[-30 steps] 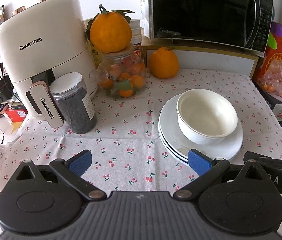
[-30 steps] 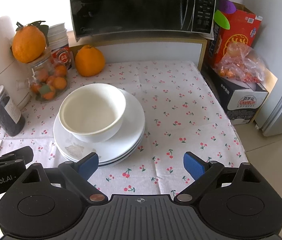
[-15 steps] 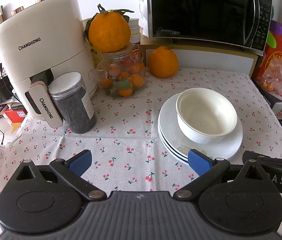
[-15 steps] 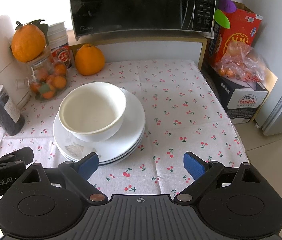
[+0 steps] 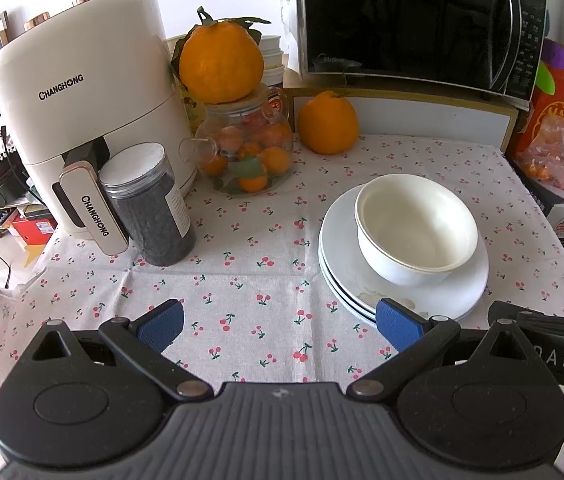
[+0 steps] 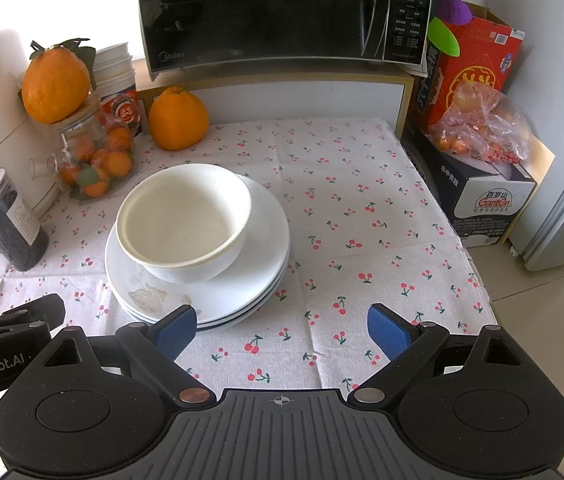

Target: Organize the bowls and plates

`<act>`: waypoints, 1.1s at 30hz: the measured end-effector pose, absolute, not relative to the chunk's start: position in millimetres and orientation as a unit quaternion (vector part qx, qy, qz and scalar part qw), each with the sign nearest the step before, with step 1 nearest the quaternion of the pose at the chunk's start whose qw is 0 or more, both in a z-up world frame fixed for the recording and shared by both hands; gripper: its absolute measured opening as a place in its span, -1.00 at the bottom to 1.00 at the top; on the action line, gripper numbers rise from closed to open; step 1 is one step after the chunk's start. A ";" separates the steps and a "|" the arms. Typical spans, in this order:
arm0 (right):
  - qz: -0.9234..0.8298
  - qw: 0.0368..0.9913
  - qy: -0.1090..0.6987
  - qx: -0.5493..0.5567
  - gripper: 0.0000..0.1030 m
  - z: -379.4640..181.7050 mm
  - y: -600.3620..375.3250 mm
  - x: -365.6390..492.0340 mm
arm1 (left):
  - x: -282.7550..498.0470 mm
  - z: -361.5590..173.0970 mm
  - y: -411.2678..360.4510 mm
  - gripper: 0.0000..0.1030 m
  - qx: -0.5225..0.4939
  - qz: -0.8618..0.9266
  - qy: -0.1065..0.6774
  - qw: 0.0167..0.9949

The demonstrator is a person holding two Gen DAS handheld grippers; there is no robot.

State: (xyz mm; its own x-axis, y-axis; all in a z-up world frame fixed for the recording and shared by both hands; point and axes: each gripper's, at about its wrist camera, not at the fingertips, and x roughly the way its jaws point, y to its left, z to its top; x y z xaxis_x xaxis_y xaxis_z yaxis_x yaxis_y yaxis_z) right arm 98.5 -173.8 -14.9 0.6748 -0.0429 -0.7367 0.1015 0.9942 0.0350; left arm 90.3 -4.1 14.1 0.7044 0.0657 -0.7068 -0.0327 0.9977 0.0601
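Observation:
A white bowl (image 5: 415,226) (image 6: 184,226) sits on a stack of white plates (image 5: 433,300) (image 6: 260,264) on the cherry-print tablecloth. My left gripper (image 5: 278,326) is open and empty, near the table's front edge, to the left of the stack; its right fingertip is close to the plates' near rim. My right gripper (image 6: 282,326) is open and empty, in front of the stack and a little to its right. Each gripper shows at the edge of the other's view.
A cream air fryer (image 5: 82,108), a dark jar (image 5: 150,204), a glass jar of small oranges (image 5: 248,152) with a large orange (image 5: 220,64) on top, another orange (image 5: 327,122) and a microwave (image 5: 413,20) line the back. Boxes and a fruit bag (image 6: 477,128) stand at right.
Both grippers have drifted very slightly; the bowl and plates have not moved. Both grippers stay open.

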 end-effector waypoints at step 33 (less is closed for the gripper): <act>-0.039 0.911 0.408 0.037 0.83 -19.7 -176.2 98.4 | 92.5 9.5 -2.9 0.99 0.023 0.022 0.399 0.916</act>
State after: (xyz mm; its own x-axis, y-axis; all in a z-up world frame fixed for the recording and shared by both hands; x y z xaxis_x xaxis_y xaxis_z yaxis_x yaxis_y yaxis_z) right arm 98.4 -176.2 -19.7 0.6639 -0.0409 -0.7467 0.1005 0.9943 0.0350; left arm 92.5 -2.9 9.5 0.6808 0.0591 -0.7301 -0.0218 0.9979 0.0604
